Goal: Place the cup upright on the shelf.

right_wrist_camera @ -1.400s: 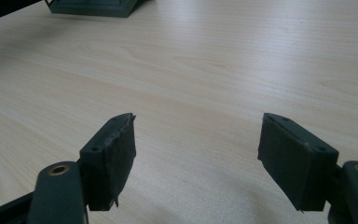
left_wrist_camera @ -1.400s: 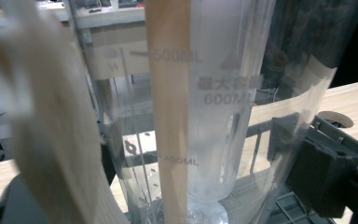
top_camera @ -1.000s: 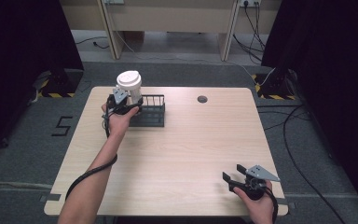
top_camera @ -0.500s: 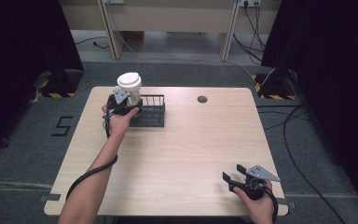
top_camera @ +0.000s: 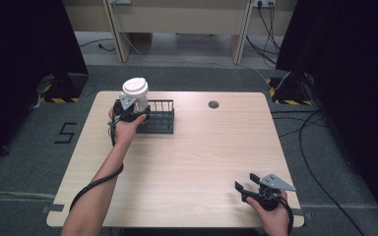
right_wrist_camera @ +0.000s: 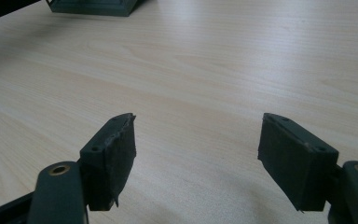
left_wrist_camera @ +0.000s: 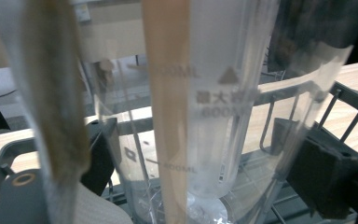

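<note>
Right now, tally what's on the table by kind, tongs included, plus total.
Clear cup with white lid: 1
Dark wire rack: 1
Tongs: 2, left tongs at the cup, right tongs open over the table
Dark round spot set in the tabletop: 1
Total: 5

A recording lab: black curtains (top_camera: 24, 59) flank a lone table (top_camera: 187, 162), hazard-taped stands (top_camera: 59, 88), floor cables (top_camera: 320, 147).
</note>
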